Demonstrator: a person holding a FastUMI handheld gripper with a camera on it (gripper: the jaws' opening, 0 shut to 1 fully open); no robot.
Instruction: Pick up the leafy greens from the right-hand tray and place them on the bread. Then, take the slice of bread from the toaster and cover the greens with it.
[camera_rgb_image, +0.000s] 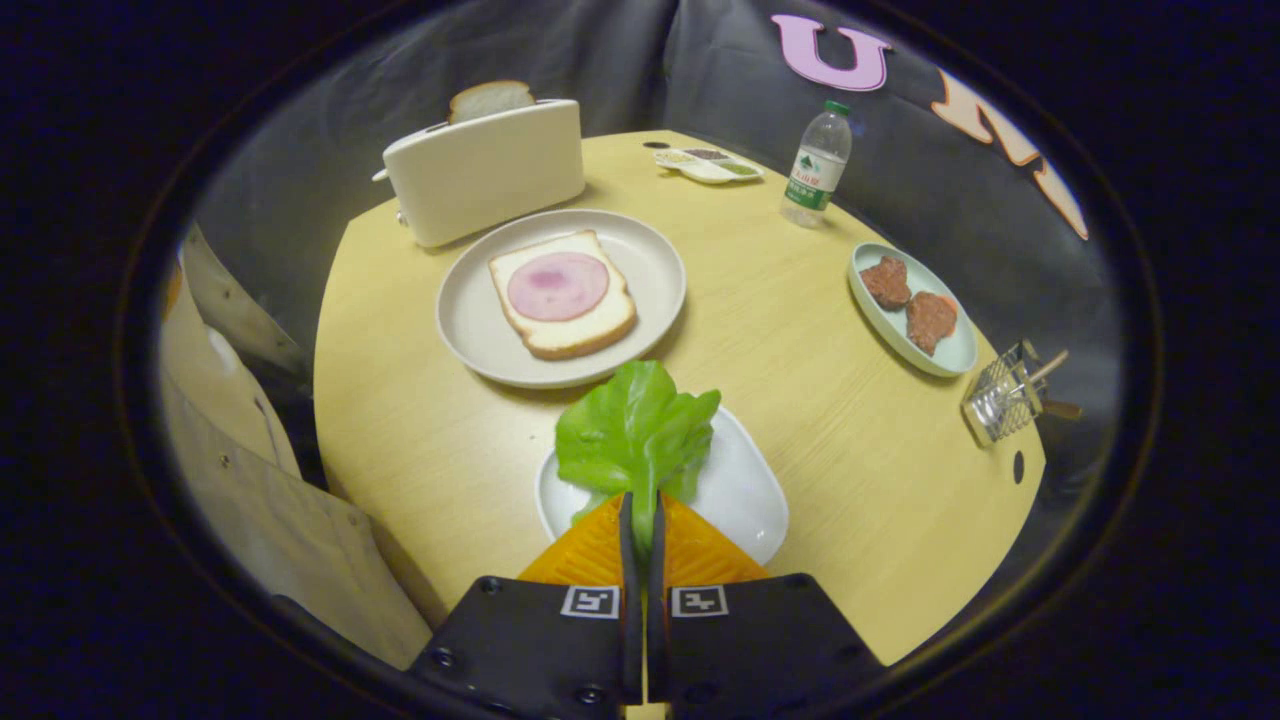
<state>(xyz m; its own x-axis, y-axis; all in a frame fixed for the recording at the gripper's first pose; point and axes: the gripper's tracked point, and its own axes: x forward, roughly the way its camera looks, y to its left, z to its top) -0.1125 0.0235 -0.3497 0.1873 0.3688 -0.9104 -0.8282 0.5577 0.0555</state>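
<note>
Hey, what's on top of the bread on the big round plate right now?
A round pink slice of ham lies on the bread, on the plate. The bread under it is hidden. No greens there: the gripper is shut on the leafy greens above the white tray.

A round table (800, 330) with a pale yellow wood-grain top is set inside a booth. The space behind it is closed off by a dark cloth wall (620, 60), which hangs in soft folds and meets in a seam behind the table's far edge. Light-coloured panels (260, 500) fixed with small screws are seen leaning beside the table, below its near edge. A small dark hole (1018, 467) is cut in the tabletop near its rim. The top is lit evenly from above, and only soft shadows are cast.
</note>
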